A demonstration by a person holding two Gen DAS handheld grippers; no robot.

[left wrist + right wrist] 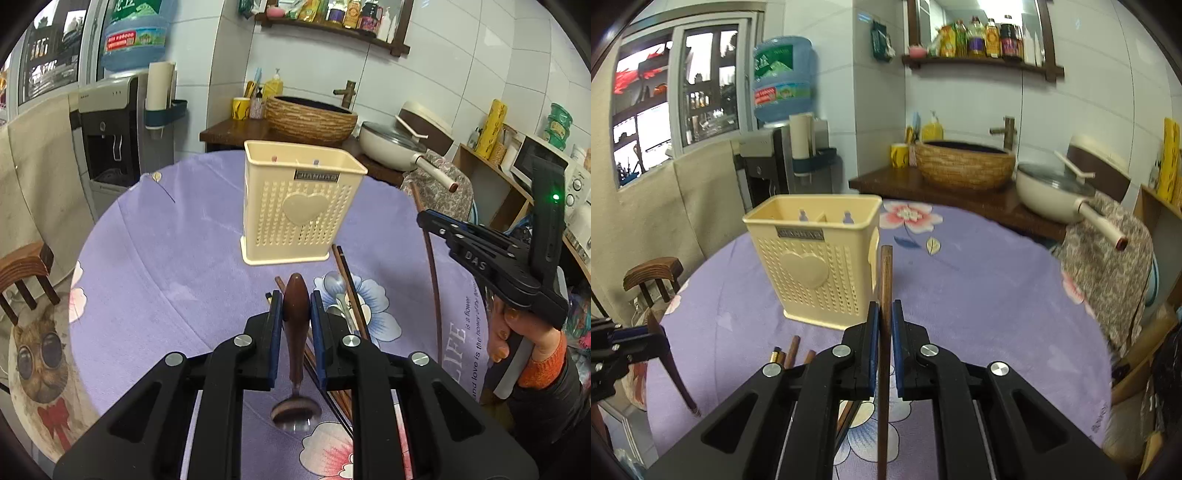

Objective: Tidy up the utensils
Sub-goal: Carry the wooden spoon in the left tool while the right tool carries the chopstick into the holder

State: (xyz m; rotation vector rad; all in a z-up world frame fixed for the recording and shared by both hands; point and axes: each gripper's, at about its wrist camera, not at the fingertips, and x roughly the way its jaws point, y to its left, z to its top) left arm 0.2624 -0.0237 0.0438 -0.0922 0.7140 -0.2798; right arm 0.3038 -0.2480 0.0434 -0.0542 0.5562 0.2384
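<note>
A cream perforated utensil holder [299, 206] with a heart on its front stands upright on the purple floral tablecloth [166, 266]; it also shows in the right wrist view [816, 262]. My left gripper [295, 306] is shut on a spoon with a dark wooden handle [295, 317], held above the table with its bowl toward the camera. My right gripper [884, 325] is shut on a brown chopstick [885, 280], held upright just right of the holder. The right gripper also shows in the left wrist view [428, 218]. Several chopsticks [351, 291] and a metal spoon [334, 284] lie on the cloth.
A wooden counter [236, 131] behind the table carries a woven basin [310, 118], a yellow cup and a lidded pan [391, 144]. A water dispenser [110, 122] stands at the back left. A wooden chair [26, 273] is at the left table edge.
</note>
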